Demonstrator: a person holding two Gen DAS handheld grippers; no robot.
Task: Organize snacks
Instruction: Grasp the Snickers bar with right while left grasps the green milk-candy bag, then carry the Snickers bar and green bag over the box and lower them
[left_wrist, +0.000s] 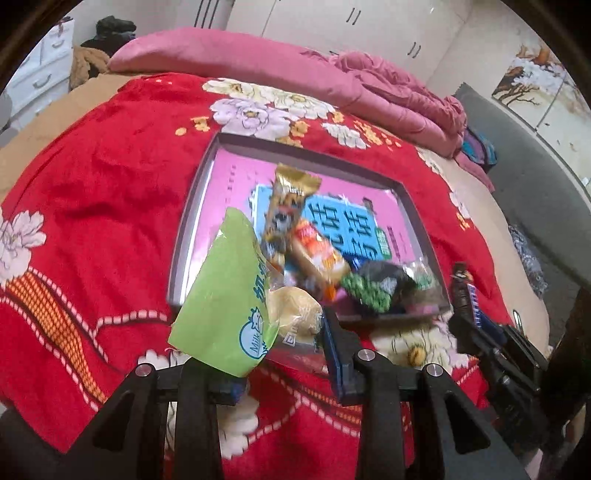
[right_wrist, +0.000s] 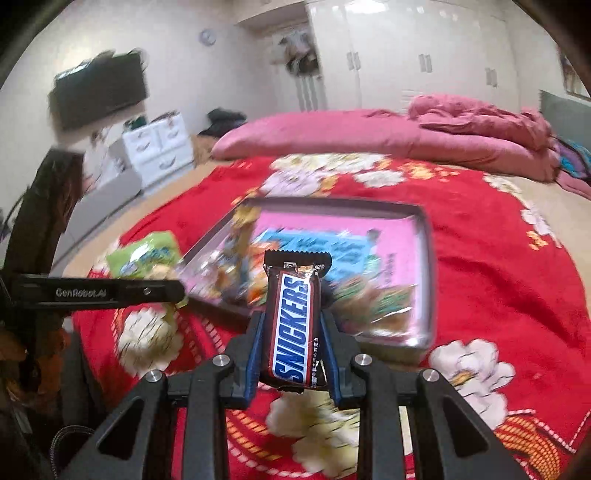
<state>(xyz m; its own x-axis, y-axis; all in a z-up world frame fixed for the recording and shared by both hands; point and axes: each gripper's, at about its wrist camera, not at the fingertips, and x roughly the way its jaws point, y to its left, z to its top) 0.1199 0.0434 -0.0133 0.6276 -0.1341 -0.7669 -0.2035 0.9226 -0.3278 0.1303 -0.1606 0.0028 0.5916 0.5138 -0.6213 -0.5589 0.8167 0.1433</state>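
Observation:
My left gripper (left_wrist: 275, 334) is shut on a green packet (left_wrist: 225, 295) with a milk logo and a pale cake showing through its clear part. The packet hides the left finger. Just beyond lies a grey metal tray (left_wrist: 192, 221) with a pink printed bottom. It holds a gold wrapper (left_wrist: 291, 199), an orange wrapper (left_wrist: 317, 254) and a green-black packet (left_wrist: 373, 288). My right gripper (right_wrist: 292, 319) is shut on a brown Snickers bar (right_wrist: 295, 325), held upright above the near edge of the tray (right_wrist: 426, 258). In the right wrist view the left gripper (right_wrist: 177, 291) and green packet (right_wrist: 147, 254) hang left of the tray.
The tray rests on a red floral blanket (left_wrist: 103, 177) covering a bed. A pink quilt (right_wrist: 369, 136) is heaped along the far side. White drawers (right_wrist: 159, 147) and a wall TV (right_wrist: 99, 88) stand at the left, and a grey headboard (left_wrist: 524, 177) at the right.

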